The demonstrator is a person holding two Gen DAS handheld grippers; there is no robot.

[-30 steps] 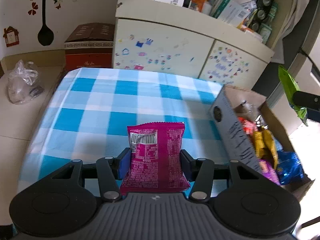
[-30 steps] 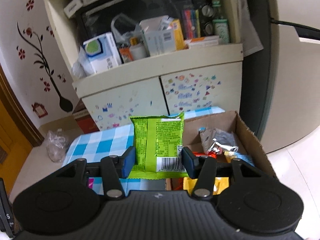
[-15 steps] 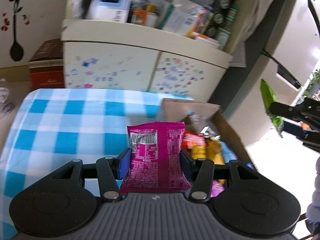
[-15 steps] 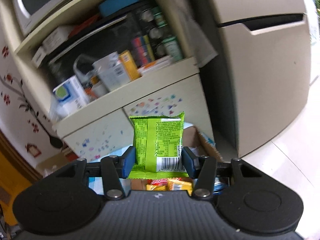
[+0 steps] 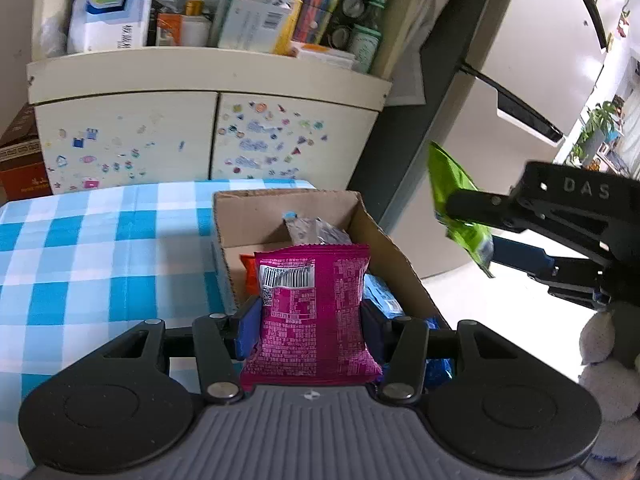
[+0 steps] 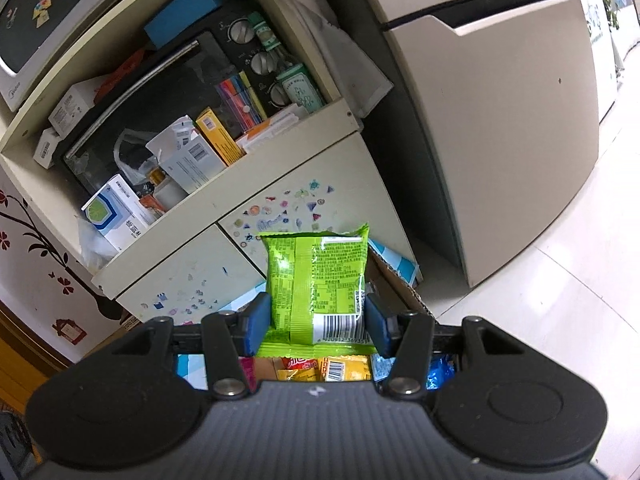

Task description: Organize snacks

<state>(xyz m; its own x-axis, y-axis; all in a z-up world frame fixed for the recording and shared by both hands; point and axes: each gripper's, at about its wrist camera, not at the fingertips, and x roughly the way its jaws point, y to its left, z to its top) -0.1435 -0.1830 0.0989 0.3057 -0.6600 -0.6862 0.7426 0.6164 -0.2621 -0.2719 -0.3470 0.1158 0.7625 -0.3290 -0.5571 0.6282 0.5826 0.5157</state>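
My left gripper point(image 5: 310, 318) is shut on a magenta snack packet point(image 5: 312, 312) and holds it upright over the near end of an open cardboard box point(image 5: 384, 236). The box holds several snack packets, among them a silver one point(image 5: 316, 230). My right gripper point(image 6: 316, 320) is shut on a green snack packet point(image 6: 316, 284). It holds it above the box's right side, with yellow and red packets point(image 6: 340, 368) showing below. In the left wrist view the right gripper point(image 5: 472, 208) and its green packet point(image 5: 456, 196) hang to the right of the box.
The box stands at the right end of a table with a blue-and-white checked cloth point(image 5: 92, 256). Behind is a cream cabinet point(image 5: 200, 136) with stickers and a crowded shelf. A refrigerator point(image 6: 500, 120) stands to the right on a white tiled floor.
Both grippers have swung right toward the box, each still holding its packet. The left one has come over the box. The right one has tilted upward and sits higher.
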